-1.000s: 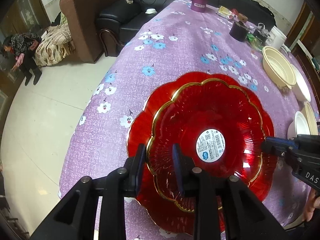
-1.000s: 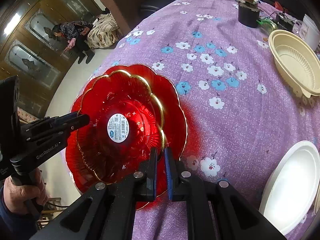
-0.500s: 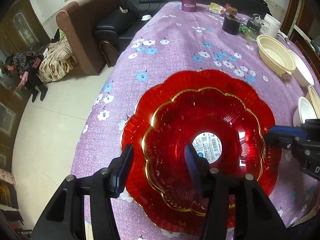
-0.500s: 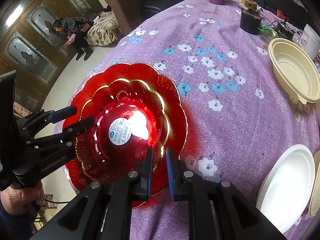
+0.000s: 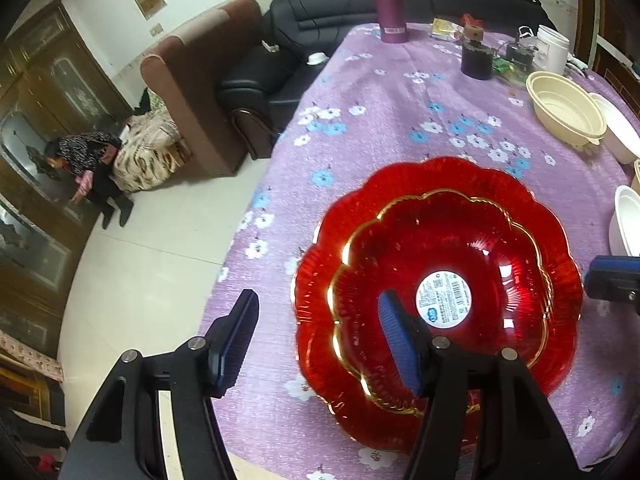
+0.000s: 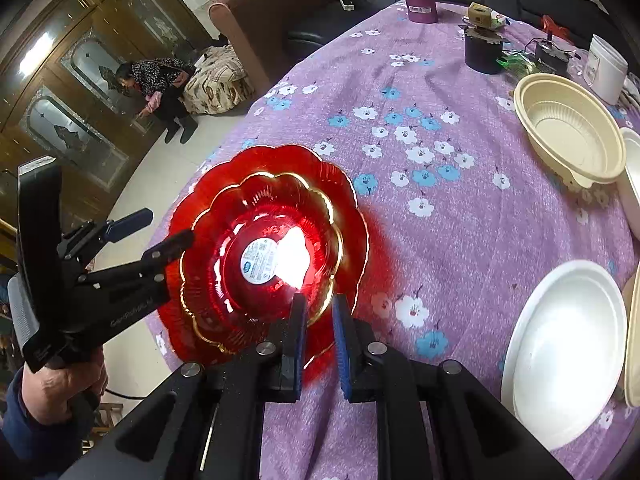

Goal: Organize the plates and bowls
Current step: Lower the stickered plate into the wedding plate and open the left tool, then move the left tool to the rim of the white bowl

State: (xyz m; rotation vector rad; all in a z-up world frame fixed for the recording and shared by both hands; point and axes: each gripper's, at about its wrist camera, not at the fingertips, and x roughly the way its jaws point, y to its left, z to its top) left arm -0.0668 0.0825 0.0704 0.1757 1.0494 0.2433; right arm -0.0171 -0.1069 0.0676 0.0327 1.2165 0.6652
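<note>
A living room with a brown armchair (image 5: 200,92) and a black sofa (image 5: 304,40) is seen behind a desk (image 5: 380,128) covered by a purple flowered cloth. Near the desk's front edge a small red bowl (image 5: 440,280), gold-rimmed and bearing a round white label, is nested in a larger red scalloped plate (image 5: 472,176). The left gripper (image 5: 316,332) is held over the plate's near-left rim; its fingers have just been opening and are spread wide, one finger over bare cloth and the other above the bowl, with nothing pressed between them. The right gripper (image 6: 320,340) is positioned at the plate's near-right edge, its fingers set to a narrow gap and not seen to pinch the rim. A cream bowl (image 6: 568,128) is noted at the far right, and a white bowl (image 6: 568,352) at the near right, well apart from the red stack. A purple flask (image 5: 388,0) stands at the far edge.
</note>
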